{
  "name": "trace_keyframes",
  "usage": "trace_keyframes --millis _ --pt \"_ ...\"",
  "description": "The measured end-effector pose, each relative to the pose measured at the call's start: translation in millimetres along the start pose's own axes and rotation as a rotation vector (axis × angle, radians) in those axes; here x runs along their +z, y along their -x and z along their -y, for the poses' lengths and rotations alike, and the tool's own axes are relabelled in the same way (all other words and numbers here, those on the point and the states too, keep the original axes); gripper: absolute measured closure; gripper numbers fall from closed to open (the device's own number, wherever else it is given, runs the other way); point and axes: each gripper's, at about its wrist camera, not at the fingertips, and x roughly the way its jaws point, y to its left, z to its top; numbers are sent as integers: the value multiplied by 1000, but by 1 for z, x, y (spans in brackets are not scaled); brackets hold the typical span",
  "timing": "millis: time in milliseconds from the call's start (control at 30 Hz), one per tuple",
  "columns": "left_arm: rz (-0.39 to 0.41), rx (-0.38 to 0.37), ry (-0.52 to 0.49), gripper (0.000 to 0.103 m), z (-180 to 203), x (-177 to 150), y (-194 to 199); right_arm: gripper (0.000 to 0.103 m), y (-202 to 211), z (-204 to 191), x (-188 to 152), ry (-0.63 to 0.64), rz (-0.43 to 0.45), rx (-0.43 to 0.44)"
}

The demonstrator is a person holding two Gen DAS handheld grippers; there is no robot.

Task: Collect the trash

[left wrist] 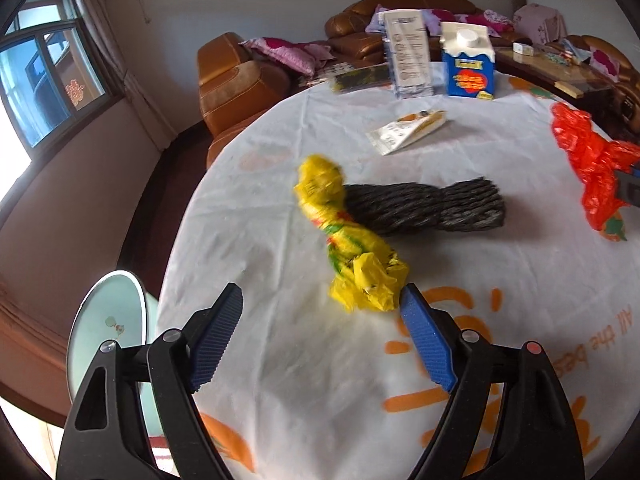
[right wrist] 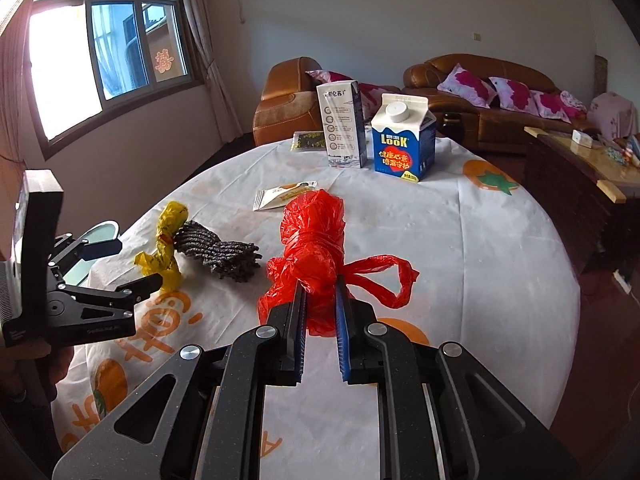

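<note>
Left gripper (left wrist: 322, 300) gapes wide over the table (left wrist: 500, 280), the yellow bag (left wrist: 352, 248) just ahead of its fingertips. Next it must ease forward and pinch. Over right, the right gripper (right wrist: 320, 286) clamps the knotted red bag (right wrist: 310, 240), ready to lift.

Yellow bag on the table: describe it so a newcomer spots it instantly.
On the round table with the white, orange-printed cloth, look just ahead of the open left gripper. The yellow bag is a twisted, knotted plastic strip lying against a dark grey knitted bundle. It is the only yellow piece; the other knotted bag is red.
</note>
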Motion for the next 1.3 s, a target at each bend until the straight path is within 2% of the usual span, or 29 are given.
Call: trace_keyframes --millis 233,300,367,400,467,567,800,900,967,1133,1300 --pt "9 20 21 24 -29 1 -3 89 -6 -11 -3 23 -16 14" --pt "11 9 25 31 -31 3 -6 89 -7 -14 -4 29 -18 15" --pt "1 -36 24 58 -30 5 -10 89 -7 -16 -4 34 -19 12" --pt "-5 -49 25 63 -30 5 -13 89 -7 -16 -3 35 -20 11" --pt "-3 -78 12 92 -27 5 -15 89 -7 -16 -4 35 -23 12" --pt "-2 -85 -5 103 -25 4 -16 89 -8 -17 -4 36 -26 13" --pt "23 -83 20 103 -35 7 -6 89 -9 -18 -5 37 -27 13" --pt "37 -77 44 96 -39 7 0 89 -9 -18 -5 36 -28 13" --pt "47 -77 57 68 -39 8 3 89 -9 -18 -5 36 -28 13" --pt "68 -78 73 65 -35 12 6 89 -10 -17 -6 34 -30 12" --pt "36 -77 94 65 -35 16 -16 89 -12 -18 -9 37 -35 19"
